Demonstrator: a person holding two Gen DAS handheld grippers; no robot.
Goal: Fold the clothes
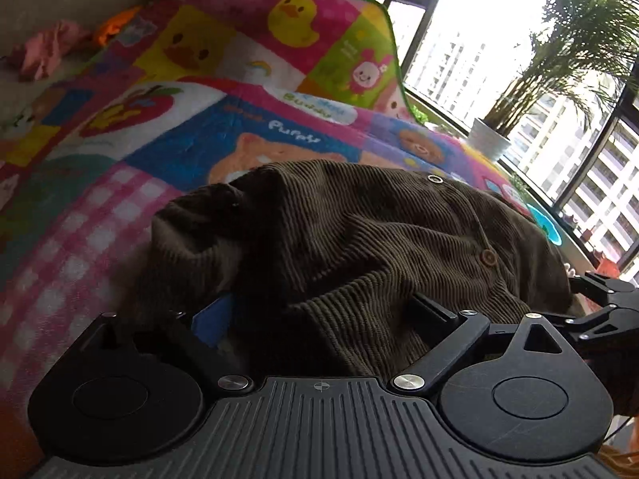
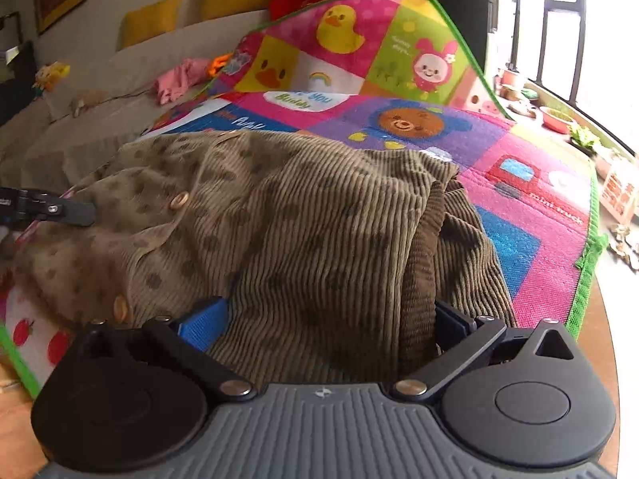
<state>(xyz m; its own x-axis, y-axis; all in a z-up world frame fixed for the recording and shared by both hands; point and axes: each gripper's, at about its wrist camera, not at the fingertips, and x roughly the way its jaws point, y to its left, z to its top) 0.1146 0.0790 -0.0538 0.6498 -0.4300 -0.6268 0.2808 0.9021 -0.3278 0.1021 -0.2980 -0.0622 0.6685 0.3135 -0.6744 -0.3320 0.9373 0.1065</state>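
An olive-brown corduroy jacket [image 1: 359, 239] with wooden buttons lies crumpled on a colourful cartoon play mat [image 1: 191, 80]. My left gripper [image 1: 319, 311] stands open at the jacket's near edge, its blue-padded fingers [image 1: 211, 319] spread wide with a hump of fabric between them. In the right wrist view the same jacket [image 2: 299, 219] shows a dotted lining at the left. My right gripper [image 2: 327, 319] is open too, and bunched corduroy fills the gap between its fingers. Each gripper appears in the other's view: the right gripper [image 1: 599, 307] at the right edge, the left gripper [image 2: 52, 209] at the left edge.
The mat [image 2: 519, 207] has a green border and ends near the round table edge [image 2: 603, 319] at the right. A pink garment [image 2: 179, 76] lies on a sofa with yellow cushions [image 2: 151, 20] behind. A potted palm [image 1: 491, 139] and bowls [image 2: 557, 117] stand by the windows.
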